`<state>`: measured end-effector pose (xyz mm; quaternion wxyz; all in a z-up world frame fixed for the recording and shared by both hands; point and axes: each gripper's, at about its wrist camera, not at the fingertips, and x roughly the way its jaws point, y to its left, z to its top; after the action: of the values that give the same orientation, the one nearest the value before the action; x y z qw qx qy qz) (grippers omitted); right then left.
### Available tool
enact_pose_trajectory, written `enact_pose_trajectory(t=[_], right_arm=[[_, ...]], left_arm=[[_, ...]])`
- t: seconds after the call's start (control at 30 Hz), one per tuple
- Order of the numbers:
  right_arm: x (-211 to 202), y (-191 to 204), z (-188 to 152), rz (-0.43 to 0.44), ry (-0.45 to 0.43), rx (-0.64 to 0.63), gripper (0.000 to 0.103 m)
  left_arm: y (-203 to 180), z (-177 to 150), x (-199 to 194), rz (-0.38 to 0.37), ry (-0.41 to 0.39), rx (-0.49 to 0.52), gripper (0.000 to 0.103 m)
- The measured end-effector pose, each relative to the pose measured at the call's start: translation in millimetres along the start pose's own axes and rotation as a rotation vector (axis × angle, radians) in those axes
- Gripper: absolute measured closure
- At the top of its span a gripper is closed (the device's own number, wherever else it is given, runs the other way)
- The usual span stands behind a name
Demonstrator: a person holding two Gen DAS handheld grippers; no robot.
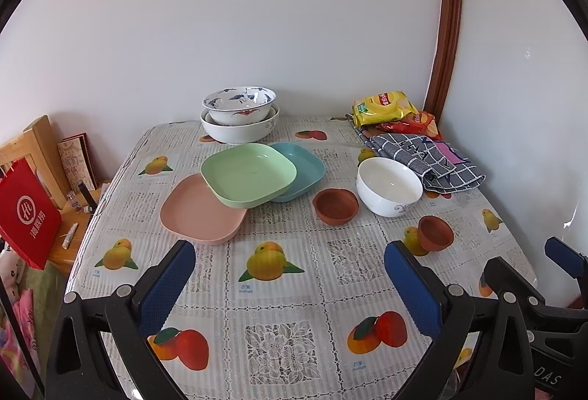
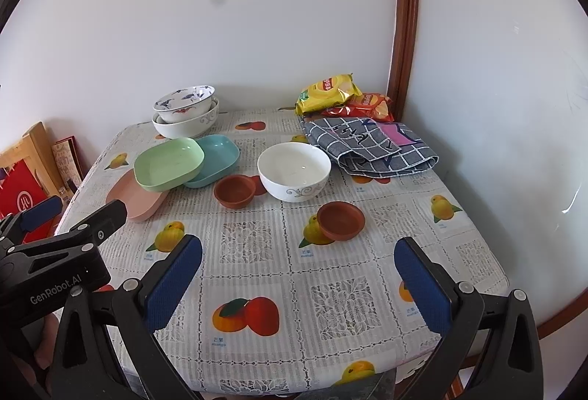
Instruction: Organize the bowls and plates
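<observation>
Table (image 1: 286, 289): three plates (image 1: 248, 174), five bowls (image 1: 388, 186).

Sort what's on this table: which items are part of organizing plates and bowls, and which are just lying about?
Part of the job: pink plate, green plate, teal plate, white bowl, two brown clay bowls, stacked patterned bowls.

Just lying about: snack bags, checked cloth, red paper bag beside the table.
</observation>
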<state>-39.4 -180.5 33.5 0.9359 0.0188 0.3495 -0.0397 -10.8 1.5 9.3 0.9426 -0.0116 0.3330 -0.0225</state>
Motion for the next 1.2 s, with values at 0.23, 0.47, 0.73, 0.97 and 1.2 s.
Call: enact_pose_trajectory(t=[0.23,0.47,0.73,0.97,1.2], right_arm=[[1.2,-0.7,-0.4,0.0,0.0,0.008,0.0],[11.0,-3.1,-2.6,0.009,0.02,0.028,0.0],[21.1,-3.9,-3.9,0.013,0.003,0.038,0.0],[32.7,-8.6,0.4,0.019,-0.011,0.074,0.0],[51.5,-13.3,7.7,0.031,-0.024,0.112,0.0]], left_arm=[[0.4,2.3,-1.1,-0.007,-0.005,-0.005,0.0],[1.1,1.8,6.5,-0.014,0.01,-0.003,0.0],[-0.8,1.9,23.5,-0.031,0.032,0.006,0.0],[5.6,7.3,43.3,-0.049,0.062,-0.016,0.0],[10.3,17.3,63.5,-0.055,0.079,-0.037,0.0]])
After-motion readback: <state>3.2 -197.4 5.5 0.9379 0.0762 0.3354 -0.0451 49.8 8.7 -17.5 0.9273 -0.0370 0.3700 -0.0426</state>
